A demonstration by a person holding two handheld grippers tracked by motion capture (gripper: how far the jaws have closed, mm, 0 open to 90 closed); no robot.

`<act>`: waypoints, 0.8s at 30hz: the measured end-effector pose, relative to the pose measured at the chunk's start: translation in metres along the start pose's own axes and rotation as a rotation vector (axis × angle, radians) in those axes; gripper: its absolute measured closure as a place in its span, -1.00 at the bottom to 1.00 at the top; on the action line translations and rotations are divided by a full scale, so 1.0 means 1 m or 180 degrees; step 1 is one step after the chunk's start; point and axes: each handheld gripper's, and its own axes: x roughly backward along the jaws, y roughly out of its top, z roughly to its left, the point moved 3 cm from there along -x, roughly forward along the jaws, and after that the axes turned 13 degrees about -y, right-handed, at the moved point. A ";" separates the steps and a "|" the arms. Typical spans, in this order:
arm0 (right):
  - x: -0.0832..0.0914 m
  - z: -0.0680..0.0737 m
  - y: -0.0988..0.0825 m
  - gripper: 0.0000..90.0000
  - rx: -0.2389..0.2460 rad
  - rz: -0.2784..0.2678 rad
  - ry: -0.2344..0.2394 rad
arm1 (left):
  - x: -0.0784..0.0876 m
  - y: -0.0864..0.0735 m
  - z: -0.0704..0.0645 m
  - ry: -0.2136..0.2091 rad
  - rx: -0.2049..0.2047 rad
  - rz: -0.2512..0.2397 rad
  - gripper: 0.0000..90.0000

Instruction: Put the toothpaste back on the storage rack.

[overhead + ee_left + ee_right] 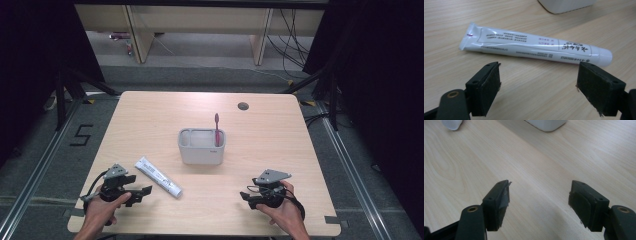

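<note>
A pink toothbrush (217,129) already stands upright in the right end of the grey holder (201,152) at the middle of the bench (280,150). The white toothpaste tube (158,176) lies flat on the wood, left of and nearer than the holder — apparently the piece left to stow. The left hand-held gripper (138,194), jaws spread wide, sits just short of the tube without touching it. The right hand-held gripper (248,197) rests on the bench, jaws likewise apart and empty — the pickup has not begun.
</note>
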 end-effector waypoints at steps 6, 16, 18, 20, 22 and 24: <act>0.000 0.001 0.001 -0.26 0.0005 -0.0014 -0.0033 | -0.011 0.015 -0.004 -0.0167 0.0324 -0.0034 -0.49; -0.001 0.005 0.002 -0.26 0.0053 -0.0046 0.0023 | -0.016 0.028 0.001 -0.0094 0.0635 0.0186 -0.47; -0.001 0.005 0.002 -0.26 0.0043 -0.0017 0.0042 | -0.017 0.030 0.001 -0.0063 0.0688 0.0233 -0.50; -0.001 0.005 0.002 -0.26 0.0050 -0.0020 0.0037 | -0.019 0.031 0.001 0.0006 0.0727 0.0288 -0.54; -0.002 0.006 0.002 -0.26 0.0035 -0.0017 0.0041 | -0.021 0.032 0.000 0.0036 0.0783 0.0345 -0.58; -0.002 0.006 0.002 -0.26 0.0033 -0.0011 0.0035 | -0.024 0.034 -0.001 0.0086 0.0794 0.0389 -0.62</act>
